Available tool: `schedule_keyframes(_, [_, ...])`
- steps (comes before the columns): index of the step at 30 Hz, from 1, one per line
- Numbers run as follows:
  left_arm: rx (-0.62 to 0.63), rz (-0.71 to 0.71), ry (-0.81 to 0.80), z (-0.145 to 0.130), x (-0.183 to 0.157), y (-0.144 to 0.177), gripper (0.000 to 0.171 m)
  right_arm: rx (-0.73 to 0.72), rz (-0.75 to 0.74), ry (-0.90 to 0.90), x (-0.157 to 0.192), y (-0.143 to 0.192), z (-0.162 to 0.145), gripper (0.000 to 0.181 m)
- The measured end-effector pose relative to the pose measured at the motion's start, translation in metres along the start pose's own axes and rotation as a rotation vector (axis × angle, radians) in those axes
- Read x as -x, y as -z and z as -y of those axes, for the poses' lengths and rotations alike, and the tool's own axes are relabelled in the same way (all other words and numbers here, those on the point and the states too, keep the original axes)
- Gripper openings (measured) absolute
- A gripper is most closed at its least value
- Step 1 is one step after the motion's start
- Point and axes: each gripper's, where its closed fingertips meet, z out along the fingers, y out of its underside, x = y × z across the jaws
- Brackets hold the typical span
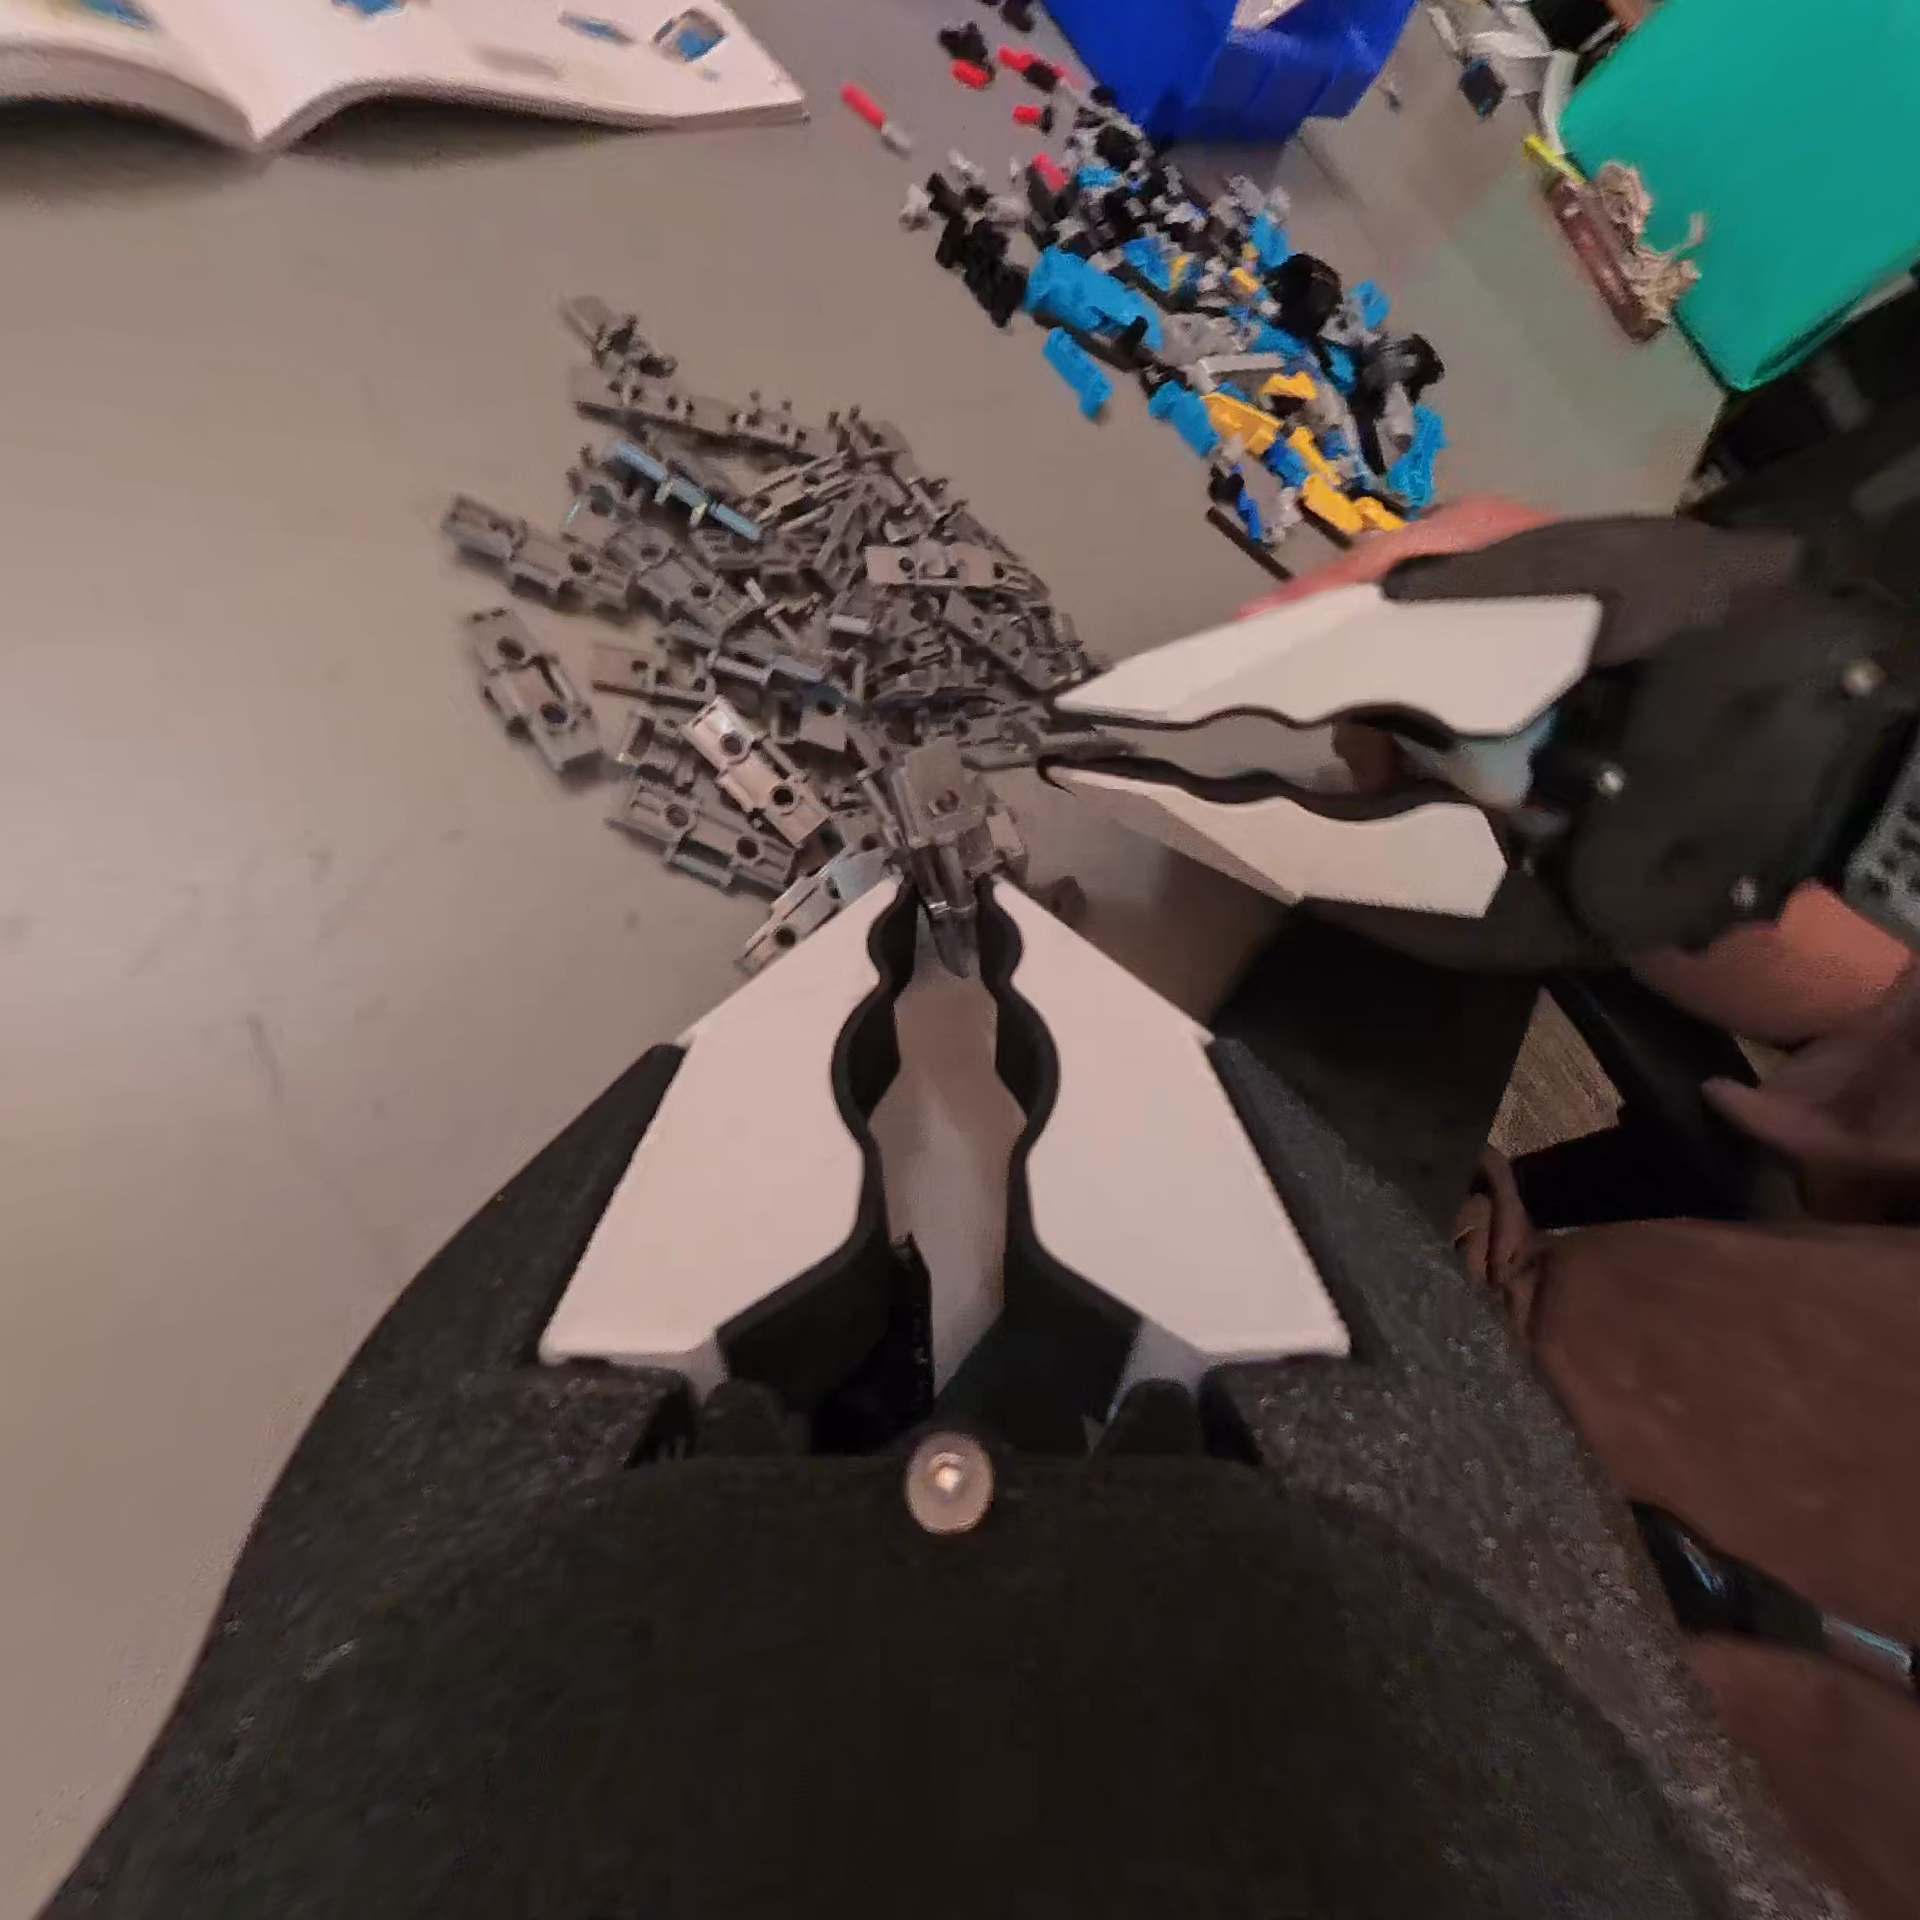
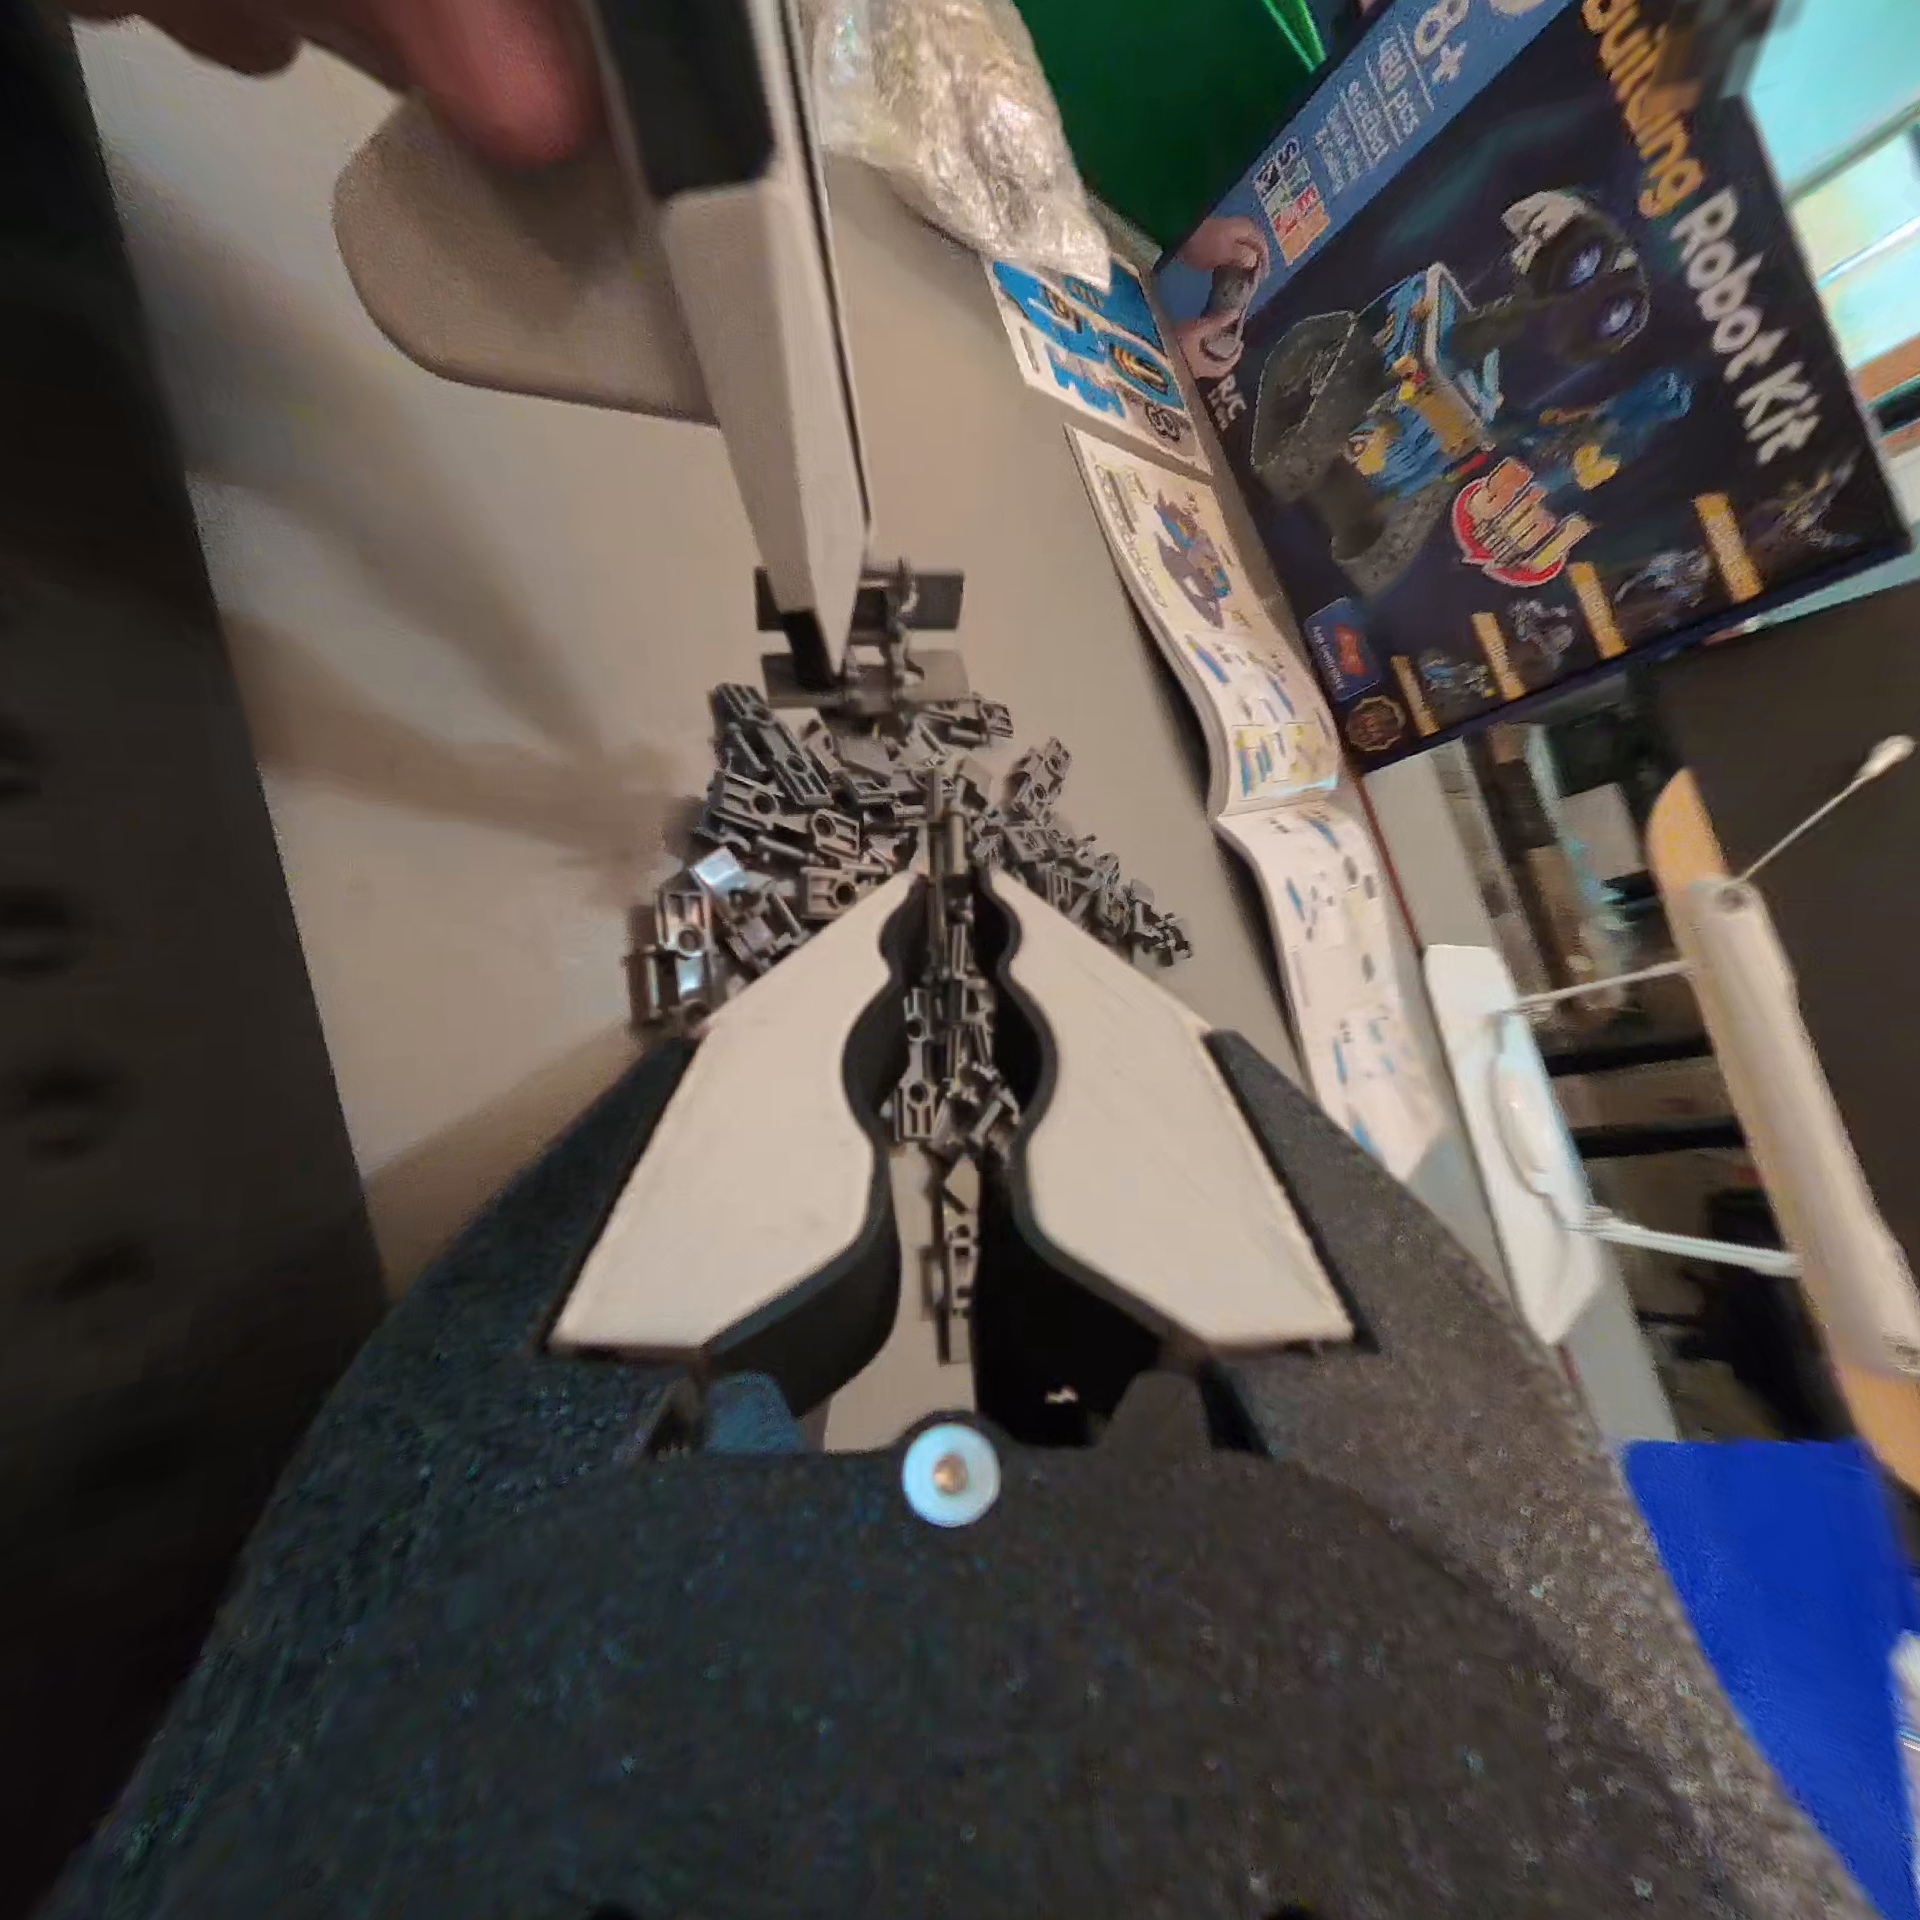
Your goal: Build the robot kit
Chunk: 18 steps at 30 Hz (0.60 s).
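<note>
Left gripper (image 1: 948, 904): jaws nearly closed, pinching a small grey assembly (image 1: 940, 831) at the very tips; the piece stands up past the tips toward 12 o'clock, long axis along the fingers. It hangs just above the near edge of the grey parts pile (image 1: 727, 623) on the tabletop (image 1: 260, 831).

Right gripper (image 2: 951, 883): jaws nearly closed on a thin grey pin (image 2: 948, 831), long axis along the fingers, tip toward 12 o'clock, aimed at the assembly from 3 o'clock in the left wrist view.

Risks, as a judgement: both grips are tip-only, so a sideways push could twist either piece loose into the pile, where it looks hard to find. Motion blur hides the exact alignment.

Coloured parts heap (image 1: 1247, 312) sits at 1 o'clock, open booklet (image 1: 364, 62) at 11.
</note>
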Motion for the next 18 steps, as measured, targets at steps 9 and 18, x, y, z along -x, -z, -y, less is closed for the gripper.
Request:
schedule_keyframes(9, [0.049,0.071,-0.097,-0.013,-0.001,0.002,0.01,0.109,-0.03,0.143,0.016,-0.01,-0.011,0.007])
schedule_keyframes(18, [-0.143,-0.01,0.214,0.009,0.015,0.022,0.009,0.153,-0.229,0.236,0.003,-0.023,0.039,0.008])
